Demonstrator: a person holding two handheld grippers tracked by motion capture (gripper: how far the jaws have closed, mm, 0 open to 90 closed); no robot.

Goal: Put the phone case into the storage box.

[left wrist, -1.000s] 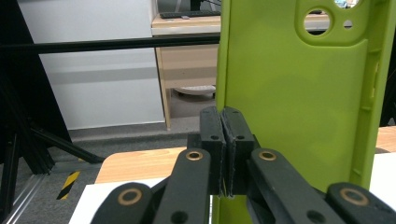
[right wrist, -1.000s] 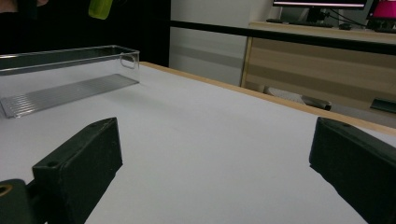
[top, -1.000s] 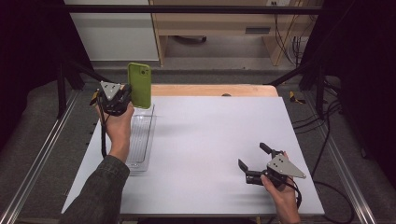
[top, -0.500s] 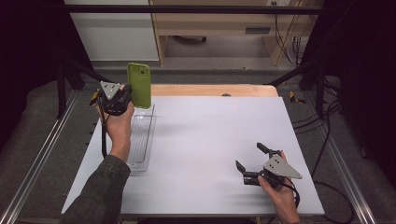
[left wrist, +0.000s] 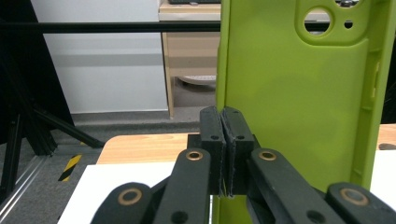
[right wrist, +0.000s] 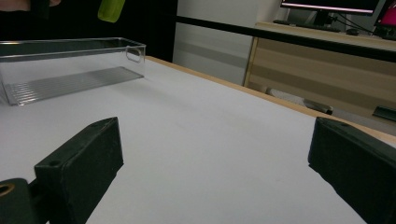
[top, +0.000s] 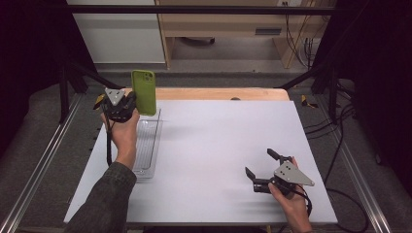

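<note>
The left hand-held gripper (top: 127, 104) was raised, forearm upright, jaws clamped on a green phone case (top: 144, 92) standing upright above a clear tray (top: 148, 145). The right hand-held gripper (top: 262, 170) rested low over the table (top: 218, 141), jaws wide.

Tongs (left wrist: 224, 149) pinching green phone case (left wrist: 299, 107)

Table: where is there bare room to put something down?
The table is bare from the tray across to the right hand-held gripper, and along the far edge. The left edge is crowded: tray, forearm, and green case held above.
</note>
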